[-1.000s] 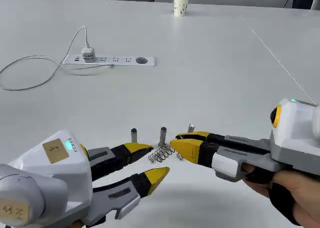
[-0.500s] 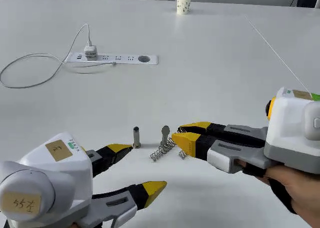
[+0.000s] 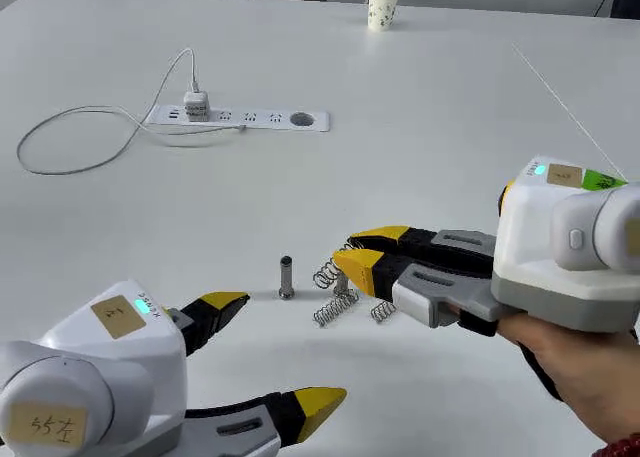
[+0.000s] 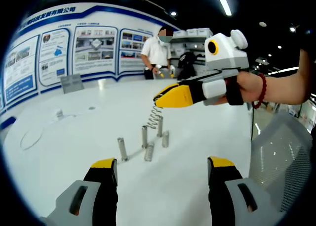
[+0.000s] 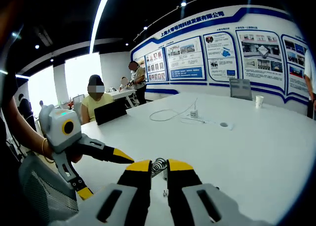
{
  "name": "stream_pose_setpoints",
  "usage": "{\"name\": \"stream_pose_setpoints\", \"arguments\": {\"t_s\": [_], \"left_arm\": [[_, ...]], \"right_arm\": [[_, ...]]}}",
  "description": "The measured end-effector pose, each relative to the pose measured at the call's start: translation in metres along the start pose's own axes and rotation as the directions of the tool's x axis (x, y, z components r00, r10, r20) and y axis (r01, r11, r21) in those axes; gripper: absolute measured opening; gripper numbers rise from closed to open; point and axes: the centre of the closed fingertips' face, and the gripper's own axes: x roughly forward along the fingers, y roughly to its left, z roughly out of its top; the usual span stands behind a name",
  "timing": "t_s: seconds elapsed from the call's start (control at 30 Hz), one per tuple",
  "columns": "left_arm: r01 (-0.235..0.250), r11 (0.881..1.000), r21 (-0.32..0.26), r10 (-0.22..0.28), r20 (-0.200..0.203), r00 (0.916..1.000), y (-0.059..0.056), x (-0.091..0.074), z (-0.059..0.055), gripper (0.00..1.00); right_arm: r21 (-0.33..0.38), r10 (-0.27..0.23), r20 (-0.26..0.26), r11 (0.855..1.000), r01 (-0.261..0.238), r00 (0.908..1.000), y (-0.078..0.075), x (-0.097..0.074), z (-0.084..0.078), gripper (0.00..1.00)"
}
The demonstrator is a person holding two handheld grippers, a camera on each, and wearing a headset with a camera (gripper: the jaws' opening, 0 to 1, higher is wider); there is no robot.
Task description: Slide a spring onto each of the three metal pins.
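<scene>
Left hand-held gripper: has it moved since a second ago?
Yes. The left hand-held gripper has drawn back, down-left in the head view, away from the leftmost pin.

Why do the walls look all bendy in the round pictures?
Left gripper view: the fisheye lens bows the poster wall, and the white table glares. Right gripper view: same bending, the ceiling light strip curves. Head view: no fisheye, the power strip looks straight.

Left tool [image 3: 283, 349] agape — right tool [image 3: 348, 251] tight
</scene>
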Motion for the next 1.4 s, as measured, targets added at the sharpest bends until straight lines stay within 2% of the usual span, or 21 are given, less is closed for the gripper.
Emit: {"name": "stream_pose_setpoints", "arguments": {"t_s": [0.17,0.5,0.63,0.9,1.2,1.4], "left_arm": [[-0.011,1.000,-0.009,0.011,-0.009,0.9999,0.002,-0.001,-0.004,0.83],[-0.019,1.000,0.014,0.019,-0.018,0.9996,0.002,-0.001,-0.007,0.94],[-0.025,0.999,0.025,0.026,-0.020,0.9995,0.002,-0.001,-0.007,0.94],[-0.028,1.000,0.008,0.028,-0.011,0.9996,0.003,-0.001,-0.008,0.98],[-0.020,1.000,-0.008,0.020,-0.014,0.9997,0.003,-0.002,-0.011,1.00],[-0.015,1.000,-0.005,0.015,-0.027,0.9995,0.002,-0.002,-0.013,1.00]], "right_arm": [[-0.022,-0.016,-0.013,1.000,0.015,0.9998,-0.006,0.009,-0.002,0.13],[-0.051,-0.037,-0.024,0.998,0.035,0.9990,-0.012,0.025,-0.003,0.13],[-0.067,-0.038,-0.024,0.997,0.036,0.9990,-0.013,0.032,-0.001,0.13],[-0.125,-0.051,-0.046,0.991,0.045,0.9977,-0.014,0.045,-0.004,0.13],[-0.183,-0.065,-0.076,0.982,0.050,0.9950,-0.014,0.058,-0.009,0.13],[-0.198,-0.063,-0.086,0.979,0.045,0.9944,-0.013,0.063,-0.010,0.13]]}}
